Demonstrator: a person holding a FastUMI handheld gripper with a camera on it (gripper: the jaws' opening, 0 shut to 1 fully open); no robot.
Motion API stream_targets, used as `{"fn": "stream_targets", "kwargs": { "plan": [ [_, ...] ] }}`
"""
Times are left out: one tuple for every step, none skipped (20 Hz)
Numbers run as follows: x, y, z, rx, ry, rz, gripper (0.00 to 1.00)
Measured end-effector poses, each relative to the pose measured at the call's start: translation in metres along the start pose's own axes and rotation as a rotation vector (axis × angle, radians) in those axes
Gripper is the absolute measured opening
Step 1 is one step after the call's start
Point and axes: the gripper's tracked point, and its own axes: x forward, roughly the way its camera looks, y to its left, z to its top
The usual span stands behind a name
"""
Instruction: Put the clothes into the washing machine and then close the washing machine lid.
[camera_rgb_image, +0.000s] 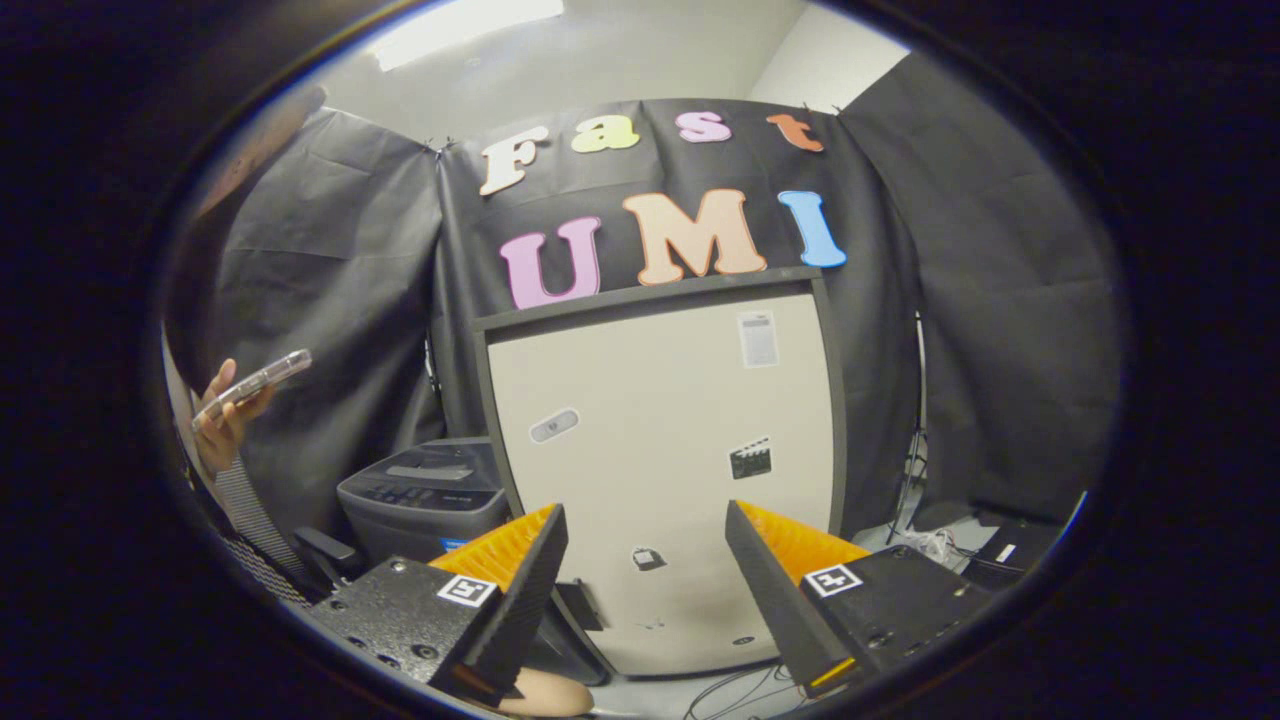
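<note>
Washing machine (425, 495) stood low to the left of the gripper (645, 560), lid seemingly down, partly behind a tall beige panel (660, 450) — no clothes could be seen. The fingers were spread wide apart and empty, aimed at the panel, which blocked the way; a hand (225, 425) at far left held a phone (255, 385).

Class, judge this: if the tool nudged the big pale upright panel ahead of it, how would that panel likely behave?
The panel looks flat and rigid, so probably stiff. Standing tall, it might tip. The open tool holds nothing.
</note>
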Motion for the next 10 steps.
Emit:
{"fn": "stream_targets", "kwargs": {
  "plan": [
    [-0.001, -0.002, -0.002, 0.003, -0.001, -0.007, 0.96],
    [-0.002, -0.003, -0.005, 0.000, 0.000, -0.013, 0.96],
    [-0.003, -0.004, -0.007, -0.009, 0.001, -0.021, 0.96],
    [-0.004, -0.006, -0.011, -0.018, 0.005, -0.030, 0.96],
    [-0.005, -0.006, -0.013, -0.023, 0.006, -0.035, 0.96],
    [-0.005, -0.005, -0.016, -0.024, 0.008, -0.038, 0.96],
    [-0.006, -0.005, -0.017, -0.023, 0.016, -0.044, 0.96],
    [-0.004, -0.003, -0.020, -0.033, 0.017, -0.041, 0.97],
    [-0.006, -0.002, -0.018, -0.043, 0.016, -0.044, 0.97],
    [-0.005, -0.002, -0.019, -0.050, 0.021, -0.048, 0.97]
  ]
}}
